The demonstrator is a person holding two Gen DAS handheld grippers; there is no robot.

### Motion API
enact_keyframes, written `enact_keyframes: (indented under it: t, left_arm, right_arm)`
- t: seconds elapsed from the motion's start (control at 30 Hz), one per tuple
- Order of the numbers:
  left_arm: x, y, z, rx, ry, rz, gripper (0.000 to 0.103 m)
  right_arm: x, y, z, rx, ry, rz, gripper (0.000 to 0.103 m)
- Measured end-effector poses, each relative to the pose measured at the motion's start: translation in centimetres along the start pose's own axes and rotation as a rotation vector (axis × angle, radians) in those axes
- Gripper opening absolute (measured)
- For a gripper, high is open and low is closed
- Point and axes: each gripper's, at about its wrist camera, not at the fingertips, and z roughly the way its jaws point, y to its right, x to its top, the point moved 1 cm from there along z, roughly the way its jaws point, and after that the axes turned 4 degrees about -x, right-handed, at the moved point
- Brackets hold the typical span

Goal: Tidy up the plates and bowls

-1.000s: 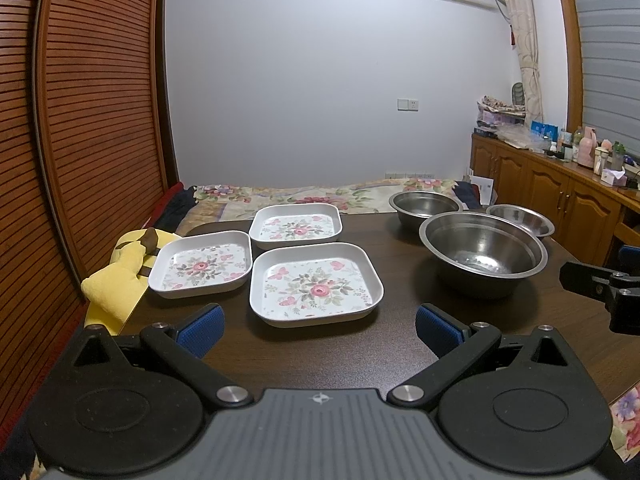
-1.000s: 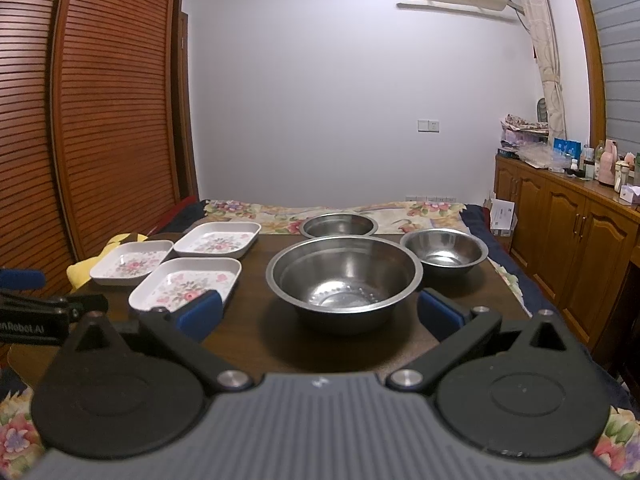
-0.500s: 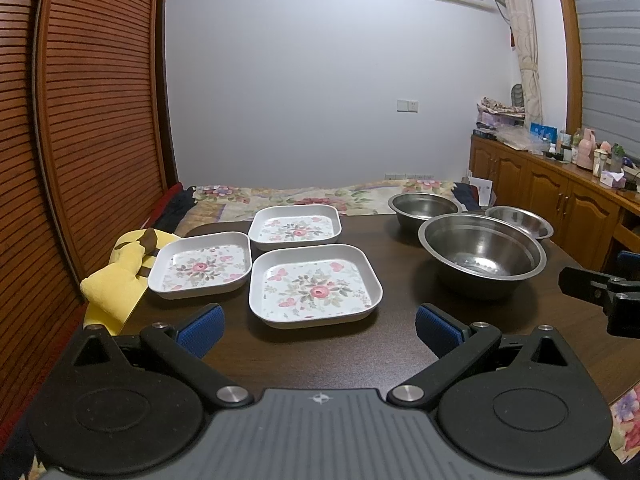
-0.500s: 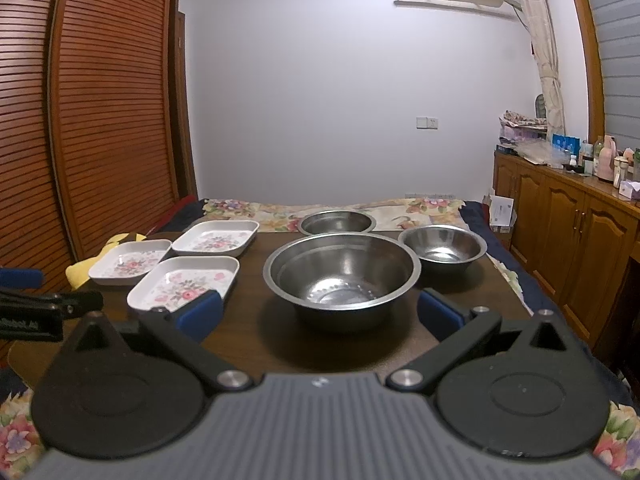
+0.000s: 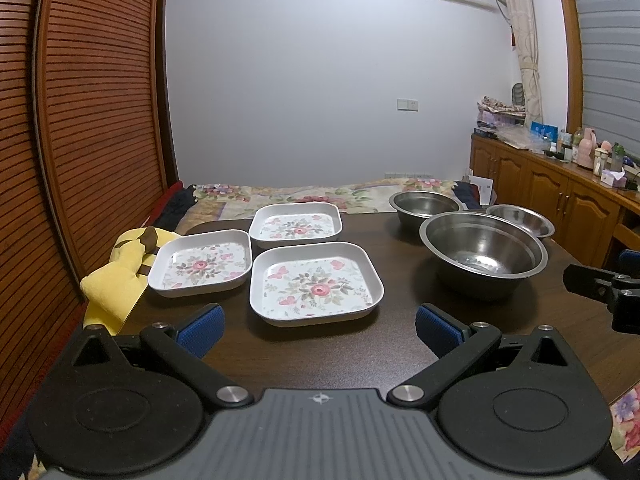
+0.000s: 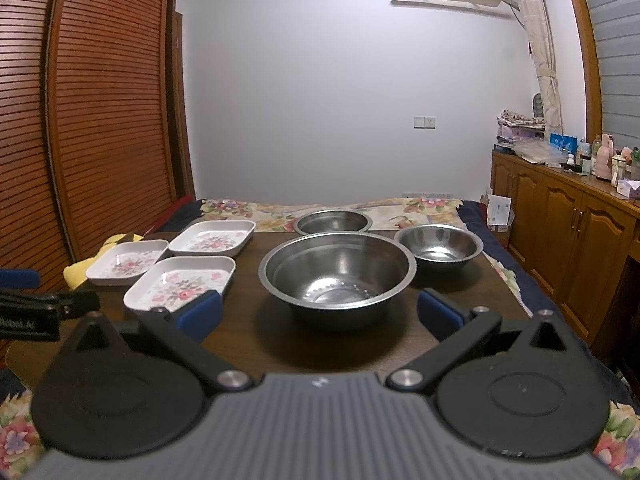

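Observation:
Three square white floral plates lie on the dark table (image 5: 392, 344): the near plate (image 5: 315, 284), the left plate (image 5: 200, 262) and the far plate (image 5: 296, 225). To their right stand three steel bowls: a large bowl (image 6: 337, 276), a far bowl (image 6: 333, 222) and a small right bowl (image 6: 438, 245). My left gripper (image 5: 318, 330) is open, just short of the near plate. My right gripper (image 6: 319, 314) is open, in front of the large bowl. Neither holds anything. In the left wrist view the large bowl (image 5: 483, 254) is at the right.
A yellow plush toy (image 5: 120, 276) hangs at the table's left edge. A floral bedspread (image 6: 280, 210) lies behind the table. Wooden cabinets (image 6: 560, 232) with bottles line the right wall, slatted wooden doors (image 5: 80, 120) the left. The other gripper's tip (image 5: 600, 284) shows at right.
Both views have shifted only slightly; the grippers drifted a little and stayed open. Plates and bowls have not moved.

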Motion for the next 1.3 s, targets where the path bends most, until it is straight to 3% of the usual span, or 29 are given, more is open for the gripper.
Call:
enact_keyframes:
  t: [0.43, 0.73, 0.9, 1.3]
  left_arm:
    - [-0.9, -0.4, 1.2, -0.004, -0.036, -0.008, 0.103]
    - [-2.2, -1.5, 3.1, -0.012, -0.109, -0.012, 0.103]
    - [-3.0, -2.7, 3.9, -0.04, -0.138, -0.036, 0.103]
    - [-3.0, -6.5, 4.9, 0.009, -0.17, -0.059, 0.103]
  right_arm:
    - [-0.4, -0.1, 0.2, 0.004, -0.016, -0.004, 0.103]
    - [-1.0, -0.7, 1.3, 0.029, -0.037, -0.009, 0.103]
    - [-1.1, -1.4, 1.8, 0.064, -0.04, -0.009, 0.103]
    - [-0.4, -4.5, 4.3, 0.158, -0.042, -0.059, 0.103]
